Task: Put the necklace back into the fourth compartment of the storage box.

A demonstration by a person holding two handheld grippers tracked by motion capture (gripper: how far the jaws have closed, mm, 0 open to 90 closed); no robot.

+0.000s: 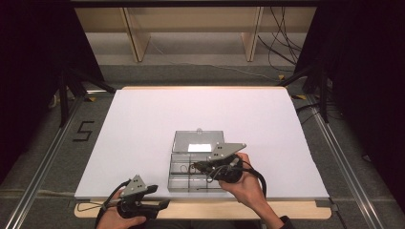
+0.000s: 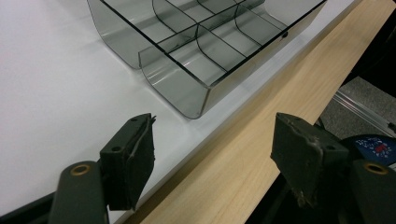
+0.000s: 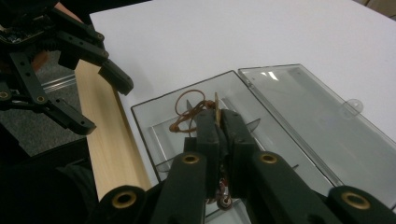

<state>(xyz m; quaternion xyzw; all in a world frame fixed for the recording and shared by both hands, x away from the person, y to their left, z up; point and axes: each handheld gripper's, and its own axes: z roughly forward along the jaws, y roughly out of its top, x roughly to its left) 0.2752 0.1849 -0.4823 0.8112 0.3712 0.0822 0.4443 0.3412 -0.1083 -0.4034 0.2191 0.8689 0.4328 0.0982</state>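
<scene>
A smoke-grey clear compartment box (image 1: 170, 180) lies near the front of the white tabletop, its lid (image 1: 198, 141) folded open behind it. Over the box, my right gripper (image 1: 196, 167) is shut on a tangle of brown rubber bands (image 3: 187, 109), whose loops hang past the fingertips above a compartment. In the right gripper view the jaws (image 3: 218, 116) are pressed together above the box (image 3: 140, 126) and lid (image 3: 303, 112). My left gripper (image 1: 160, 196) stands open at the table's front edge, left of the box, nothing between its jaws (image 2: 215, 140). The box's near corner (image 2: 187, 91) lies just beyond them.
A white sheet (image 1: 200, 109) covers the table, with a bare wooden strip (image 1: 205, 210) along the front edge. Dark curtains stand at both sides; cables (image 1: 282, 43) and frame legs lie on the floor behind. The left gripper (image 3: 100, 102) appears open in the right gripper view.
</scene>
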